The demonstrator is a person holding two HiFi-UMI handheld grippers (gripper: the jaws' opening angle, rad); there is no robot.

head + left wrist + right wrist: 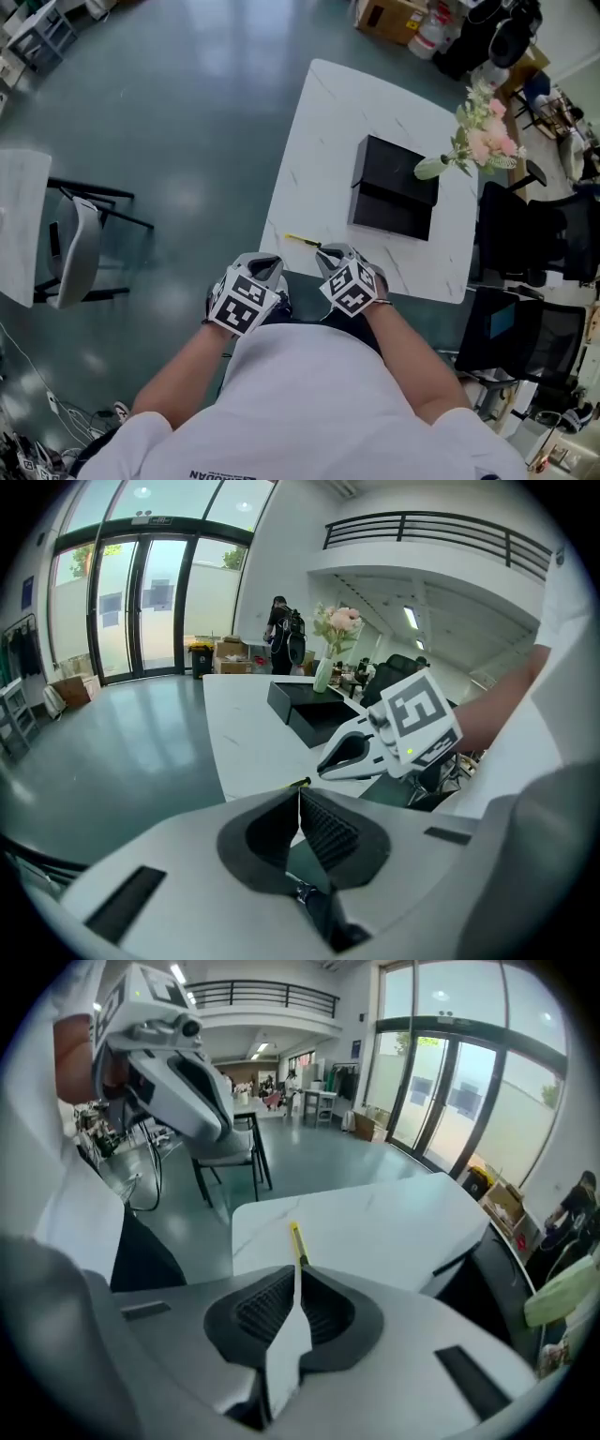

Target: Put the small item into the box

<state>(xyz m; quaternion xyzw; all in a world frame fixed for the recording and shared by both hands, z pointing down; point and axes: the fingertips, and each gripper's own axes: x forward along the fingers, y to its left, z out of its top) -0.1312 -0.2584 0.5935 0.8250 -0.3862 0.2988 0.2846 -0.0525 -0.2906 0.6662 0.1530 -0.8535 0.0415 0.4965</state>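
A thin yellow item with a dark tip (302,240) lies on the white table (319,141) near its front edge. Behind it stands an open black box (394,187) with its lid raised. My left gripper (265,262) hovers just off the table's front edge, jaws shut and empty. My right gripper (333,251) is over the front edge, right beside the yellow item, also shut on nothing. In the right gripper view the yellow item (297,1239) lies just beyond the closed right gripper (297,1274). The left gripper view shows the left gripper (300,797) shut, with the box (314,710) farther back.
A vase of pink flowers (483,141) stands at the table's right edge beside the box. Black office chairs (534,244) crowd the right side. A grey chair (75,248) stands on the floor to the left. Cardboard boxes (389,17) sit beyond the table.
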